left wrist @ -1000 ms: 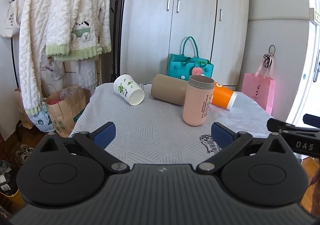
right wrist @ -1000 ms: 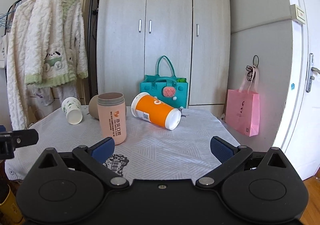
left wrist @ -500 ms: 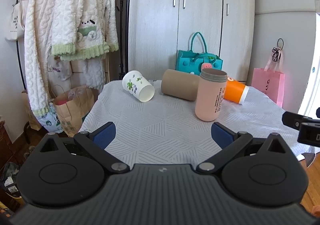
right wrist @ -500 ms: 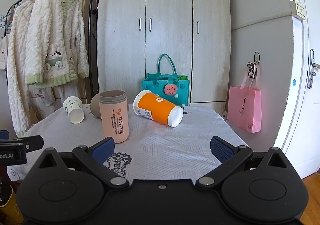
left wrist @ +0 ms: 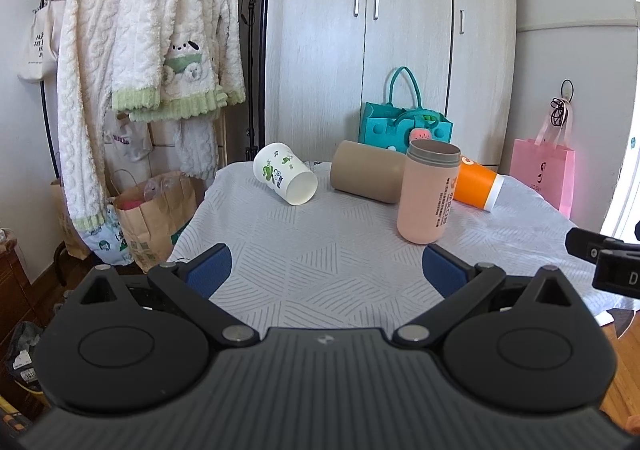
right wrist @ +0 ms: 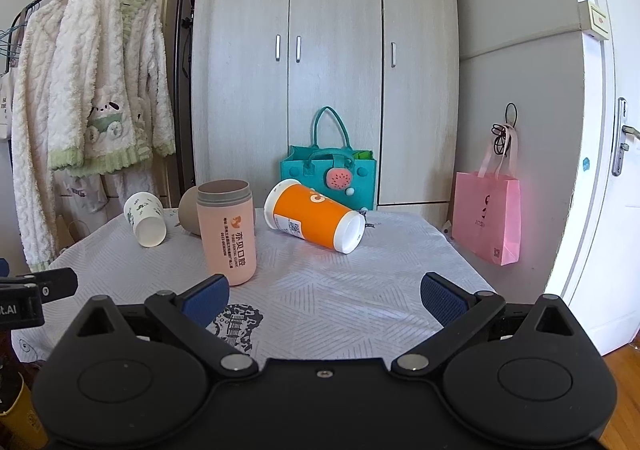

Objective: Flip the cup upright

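both views have pulled back from table (left wrist: 340, 250). left gripper (left wrist: 326, 270), right gripper (right wrist: 325, 296) spread, empty. orange cup (right wrist: 316, 219) on its side: light, slick; grip mid-body.

Tan cup (right wrist: 188, 209) mostly behind pink cup (right wrist: 228, 234)

Black grippers (left wrist: 326, 270), seemingly blue-padded fingertips (right wrist: 206, 298)

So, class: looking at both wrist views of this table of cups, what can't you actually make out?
- Brown cup: right wrist view, mostly hidden behind the pink cup.
- Orange cup: left wrist view, base hidden by the pink cup.
- Table near edge: both views, covered by each hand-held gripper's body.
- Pink cup's small print: too small.
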`<state>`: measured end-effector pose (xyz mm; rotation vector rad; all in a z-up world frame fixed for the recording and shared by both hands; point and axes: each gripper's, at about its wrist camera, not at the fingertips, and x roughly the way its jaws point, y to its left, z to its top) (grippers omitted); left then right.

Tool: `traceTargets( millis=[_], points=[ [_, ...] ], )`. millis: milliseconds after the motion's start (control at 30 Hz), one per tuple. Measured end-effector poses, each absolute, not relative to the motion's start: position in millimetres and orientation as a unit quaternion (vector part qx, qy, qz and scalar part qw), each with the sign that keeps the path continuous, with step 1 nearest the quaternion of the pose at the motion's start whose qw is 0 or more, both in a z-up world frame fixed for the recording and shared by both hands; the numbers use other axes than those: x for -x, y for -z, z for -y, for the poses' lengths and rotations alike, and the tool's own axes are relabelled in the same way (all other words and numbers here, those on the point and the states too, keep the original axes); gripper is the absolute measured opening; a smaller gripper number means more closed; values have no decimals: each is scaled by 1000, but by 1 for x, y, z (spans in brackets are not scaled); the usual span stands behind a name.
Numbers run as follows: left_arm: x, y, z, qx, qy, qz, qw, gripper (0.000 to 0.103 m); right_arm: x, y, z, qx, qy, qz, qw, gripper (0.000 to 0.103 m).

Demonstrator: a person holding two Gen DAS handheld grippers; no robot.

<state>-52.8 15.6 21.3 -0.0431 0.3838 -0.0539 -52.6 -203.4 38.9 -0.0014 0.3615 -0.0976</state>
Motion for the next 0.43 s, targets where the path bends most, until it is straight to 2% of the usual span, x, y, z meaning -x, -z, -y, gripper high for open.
traceTargets(
  millis=[433],
  points=[
    [54, -21, -13, 9, 29, -192, 981, 103, 52, -37, 206, -2, 51, -184, 982, 103]
  ],
)
